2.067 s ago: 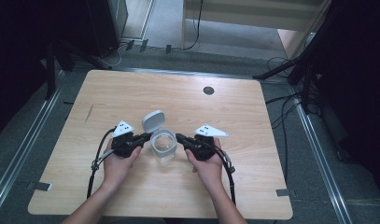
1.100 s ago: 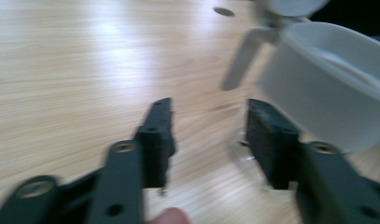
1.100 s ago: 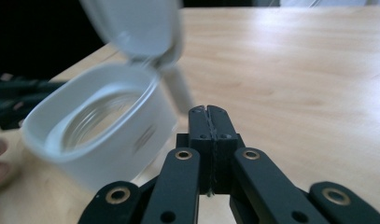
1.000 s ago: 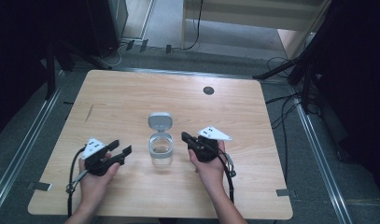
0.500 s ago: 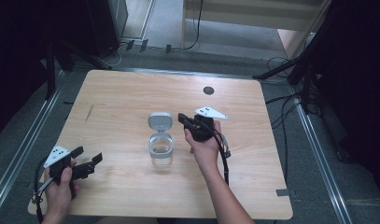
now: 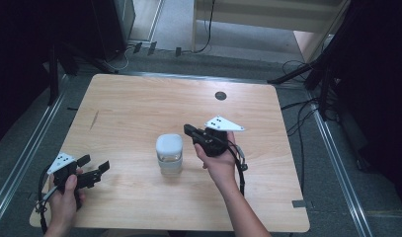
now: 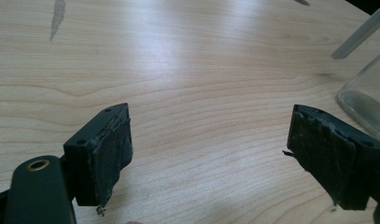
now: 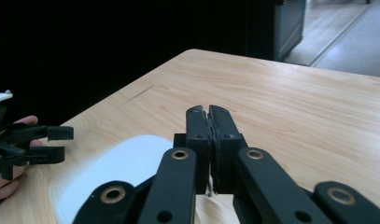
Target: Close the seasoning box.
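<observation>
— How much room is there on the bench (image 6: 139, 103)?

— Plenty: the whole upper half of the frame is bare wood. One clear jar (image 6: 169, 154) with a white lid stands at the centre, well in from every edge.

— And the tools?

— Two. The left tool (image 6: 92, 170) sits near the lower left corner, jaws spread wide, released. The right tool (image 6: 190, 131) hovers just right of the jar, jaws clenched together on nothing.

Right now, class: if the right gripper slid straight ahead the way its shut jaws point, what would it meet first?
Probably the white lid on the glass jar: the right gripper points left at it. It may pass just above; depth is unclear.
</observation>
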`<state>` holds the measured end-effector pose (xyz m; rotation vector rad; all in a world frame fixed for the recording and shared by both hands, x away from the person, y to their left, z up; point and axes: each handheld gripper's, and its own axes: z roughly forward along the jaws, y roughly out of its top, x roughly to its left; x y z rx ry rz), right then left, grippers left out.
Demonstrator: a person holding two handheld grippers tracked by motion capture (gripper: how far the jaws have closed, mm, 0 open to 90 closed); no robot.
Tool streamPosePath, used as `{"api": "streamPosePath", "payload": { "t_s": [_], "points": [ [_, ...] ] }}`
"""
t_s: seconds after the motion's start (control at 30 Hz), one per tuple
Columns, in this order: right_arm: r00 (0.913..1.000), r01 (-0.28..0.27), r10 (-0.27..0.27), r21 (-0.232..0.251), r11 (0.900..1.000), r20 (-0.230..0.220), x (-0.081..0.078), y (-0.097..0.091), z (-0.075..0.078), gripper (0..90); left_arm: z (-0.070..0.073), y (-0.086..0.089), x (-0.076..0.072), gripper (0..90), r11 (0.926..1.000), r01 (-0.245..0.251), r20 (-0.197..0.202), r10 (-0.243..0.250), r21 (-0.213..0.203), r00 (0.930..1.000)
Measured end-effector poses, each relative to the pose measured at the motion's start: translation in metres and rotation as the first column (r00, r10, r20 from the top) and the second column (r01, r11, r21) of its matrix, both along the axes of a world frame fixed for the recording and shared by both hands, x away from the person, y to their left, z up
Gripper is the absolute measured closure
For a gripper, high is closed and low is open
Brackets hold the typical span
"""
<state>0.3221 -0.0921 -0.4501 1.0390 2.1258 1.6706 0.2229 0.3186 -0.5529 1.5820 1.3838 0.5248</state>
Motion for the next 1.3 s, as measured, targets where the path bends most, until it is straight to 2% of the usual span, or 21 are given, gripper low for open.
{"api": "streamPosePath", "payload": {
  "t_s": [0.07, 0.1, 0.13, 0.23, 0.27, 0.33, 0.37, 0.4, 0.57, 0.67, 0.73, 0.77, 0.83, 0.87, 0.93, 0.97, 1.03, 1.07, 1.13, 1.17, 1.3],
  "points": [
    [0.9989, 0.045, -0.045, -0.009, 0.9989, 0.014, -0.004, -0.012, -0.001, 74.9, 0.0, 0.0, 0.0, 14.2, 1.0, 0.002, 0.0, -0.002, 0.002, 1.0],
    [0.9989, 0.045, -0.045, -0.009, 0.9989, 0.014, -0.004, -0.012, -0.001, 74.9, 0.0, 0.0, 0.0, 14.2, 1.0, 0.002, 0.0, -0.002, 0.002, 1.0],
    [0.9925, 0.118, -0.117, -0.042, 0.9921, 0.035, -0.008, -0.024, -0.004, 38.8, 0.0, 0.0, 0.0, 14.2, 1.0, -0.001, -0.001, 0.001, -0.002, 1.0],
    [0.9879, 0.152, -0.15, -0.045, 0.9874, 0.04, -0.012, -0.044, -0.01, 15.5, 0.0, 0.0, 0.0, 14.2, 1.0, 0.004, -0.003, -0.004, -0.004, 1.0],
    [0.985, 0.171, -0.169, -0.041, 0.9845, 0.034, -0.014, -0.052, -0.013, 14.5, 0.0, -0.001, 0.001, 14.2, 1.0, 0.007, -0.002, -0.007, -0.004, 1.0],
    [0.9702, 0.242, -0.24, -0.057, 0.9686, 0.034, -0.019, -0.067, -0.02, 14.5, 0.0, -0.001, 0.001, 14.2, 0.9999, 0.01, -0.002, -0.01, 0.0, 0.9999],
    [0.9702, 0.242, -0.24, -0.057, 0.9686, 0.034, -0.019, -0.067, -0.02, 14.5, 0.0, -0.001, 0.001, 14.1, 0.9999, 0.01, -0.002, -0.01, 0.0, 0.9999],
    [0.9543, 0.299, -0.298, -0.077, 0.9512, 0.019, -0.024, -0.084, -0.031, 15.1, 0.0, -0.002, 0.001, 14.2, 0.9999, 0.011, -0.005, -0.011, 0.004, 0.9999],
    [0.9313, 0.36, -0.363, -0.081, 0.9293, -0.025, -0.036, -0.122, -0.053, 15.4, 0.0, -0.001, 0.001, 14.2, 0.9999, 0.013, -0.006, -0.013, 0.002, 0.9999],
    [0.9157, 0.398, -0.401, -0.089, 0.9132, -0.025, -0.044, -0.139, -0.062, 16.5, 0.0, -0.002, 0.001, 14.1, 0.9999, 0.011, -0.007, -0.011, 0.004, 0.9999],
    [0.911, 0.408, -0.412, -0.099, 0.9076, -0.021, -0.047, -0.145, -0.066, 16.9, 0.0, -0.002, 0.001, 14.2, 0.9999, 0.013, -0.005, -0.013, 0.01, 0.9999],
    [0.9023, 0.424, -0.43, -0.115, 0.8982, -0.03, -0.053, -0.157, -0.073, 17.1, 0.0, -0.002, 0.001, 14.2, 0.9999, 0.012, -0.006, -0.012, 0.011, 0.9999],
    [0.8994, 0.429, -0.436, -0.119, 0.8954, -0.034, -0.055, -0.161, -0.075, 17.3, 0.0, -0.002, 0.001, 14.2, 0.9999, 0.011, -0.005, -0.011, 0.012, 0.9999],
    [0.8892, 0.447, -0.456, -0.134, 0.8842, -0.039, -0.061, -0.173, -0.08, 18.0, 0.0, -0.002, 0.001, 14.1, 0.9999, 0.009, -0.007, -0.009, 0.006, 0.9999],
    [0.8875, 0.451, -0.459, -0.139, 0.8817, -0.036, -0.063, -0.176, -0.081, 18.1, 0.0, -0.002, 0.001, 14.2, 0.9999, 0.009, -0.007, -0.009, 0.006, 0.9999],
    [0.8779, 0.468, -0.478, -0.149, 0.8709, -0.033, -0.069, -0.187, -0.083, 18.2, 0.0, -0.002, 0.001, 14.2, 1.0, 0.007, -0.004, -0.007, 0.005, 1.0],
    [0.8738, 0.476, -0.485, -0.155, 0.8658, -0.03, -0.071, -0.192, -0.084, 18.3, 0.0, -0.002, 0.001, 14.1, 1.0, 0.007, -0.004, -0.007, 0.004, 1.0],
    [0.8613, 0.496, -0.507, -0.163, 0.8528, -0.031, -0.076, -0.202, -0.085, 18.8, 0.0, -0.002, 0.001, 14.2, 1.0, 0.008, -0.005, -0.008, 0.005, 1.0],
    [0.8591, 0.5, -0.511, -0.16, 0.851, -0.031, -0.077, -0.206, -0.086, 18.8, 0.0, -0.002, 0.001, 14.2, 0.9999, 0.01, -0.005, -0.01, 0.006, 0.9999],
    [0.8476, 0.517, -0.529, -0.161, 0.8407, -0.04, -0.083, -0.217, -0.087, 19.3, 0.0, -0.002, 0.001, 14.2, 0.9999, 0.01, -0.005, -0.01, 0.006, 0.9999],
    [0.8341, 0.537, -0.55, -0.172, 0.8261, -0.041, -0.091, -0.234, -0.091, 19.7, 0.0, -0.002, 0.001, 14.1, 0.9999, 0.01, -0.006, -0.01, 0.008, 0.9999]
  ]
}}
